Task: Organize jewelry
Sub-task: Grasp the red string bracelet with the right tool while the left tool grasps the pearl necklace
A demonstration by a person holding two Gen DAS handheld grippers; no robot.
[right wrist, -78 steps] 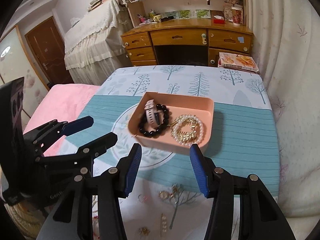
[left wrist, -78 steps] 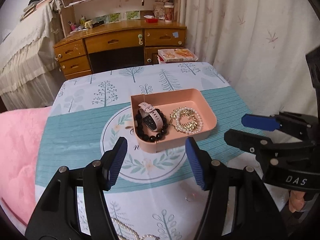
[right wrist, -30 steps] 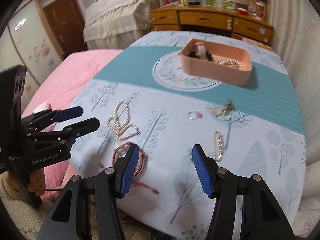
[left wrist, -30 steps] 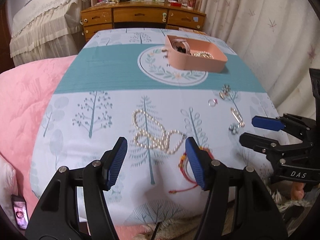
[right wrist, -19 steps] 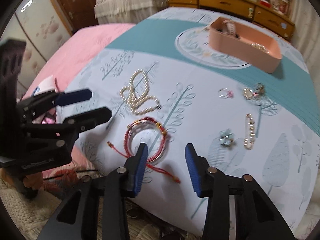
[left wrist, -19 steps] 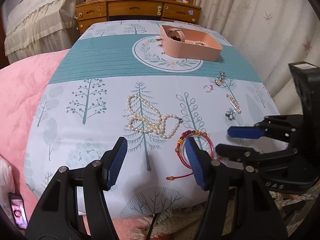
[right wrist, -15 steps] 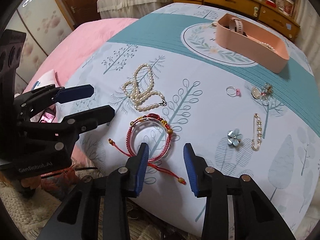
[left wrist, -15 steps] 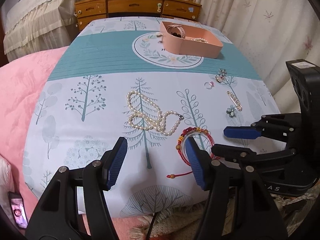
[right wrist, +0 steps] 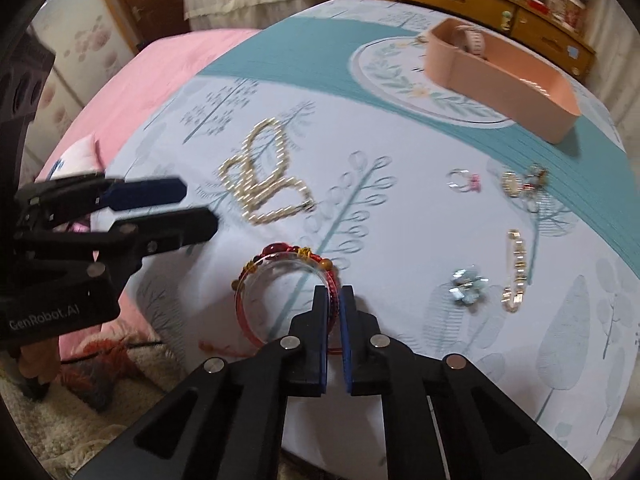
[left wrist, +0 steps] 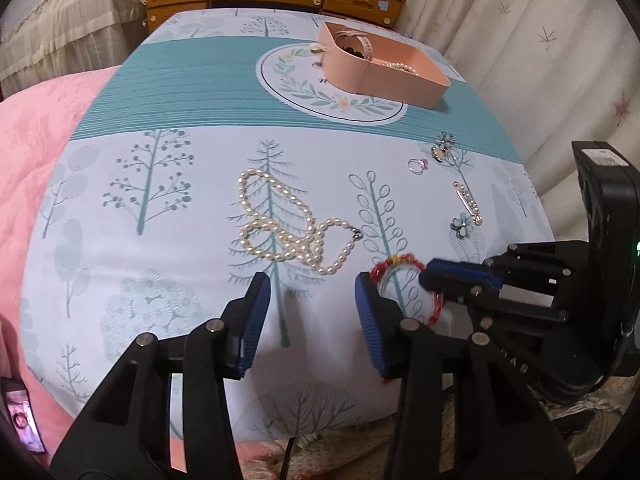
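The right gripper (right wrist: pixel 333 300) pinches the red bracelet (right wrist: pixel 280 276) near the table's (left wrist: pixel 160 200) front edge (left gripper (left wrist: pixel 312 304) wide, idle); next, lift toward the pink tray (right wrist: pixel 500 80).

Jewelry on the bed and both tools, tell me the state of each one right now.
Right tool: shut on the red bracelet.
Left tool: open, holding nothing.
Red bracelet: gripped at its rim.
Pearl necklace: loose on the cloth.
Pink tray: holds a watch and pearls.
Ring: loose on the cloth.
Pearl pin: loose on the cloth.
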